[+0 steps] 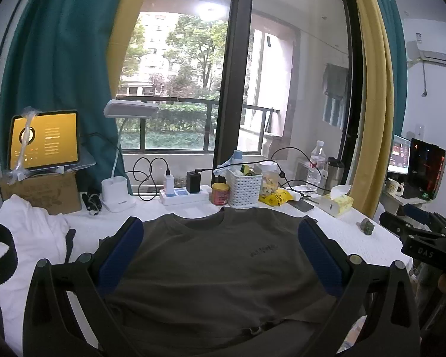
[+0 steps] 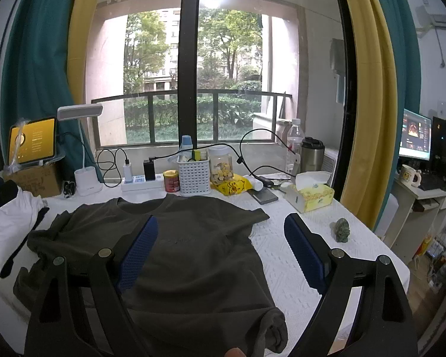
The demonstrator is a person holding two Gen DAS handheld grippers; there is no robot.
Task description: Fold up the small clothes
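Observation:
A dark olive-grey T-shirt point(image 1: 211, 255) lies face up on the white tablecloth point(image 1: 353, 235), collar toward the window, with small dark lettering on the chest. My left gripper point(image 1: 221, 229) hovers above its middle, open, nothing between the blue pads. In the right wrist view the same T-shirt point(image 2: 193, 255) spreads to the left, its right sleeve flat and its bottom right corner bunched up. My right gripper point(image 2: 221, 226) is open over the shirt's right edge, left pad above the cloth, right pad above the tablecloth point(image 2: 282, 255). The right gripper's body point(image 1: 422, 238) shows at the left view's right edge.
A white garment point(image 1: 29, 238) lies crumpled at the left. Along the back stand a cardboard box with a tablet point(image 1: 44, 139), a desk lamp point(image 1: 117, 196), a power strip point(image 1: 181, 195), a white basket point(image 1: 243, 189), a snack jar, bottles and a tissue box point(image 2: 310, 197). A small green figurine point(image 2: 342, 230) sits at the right.

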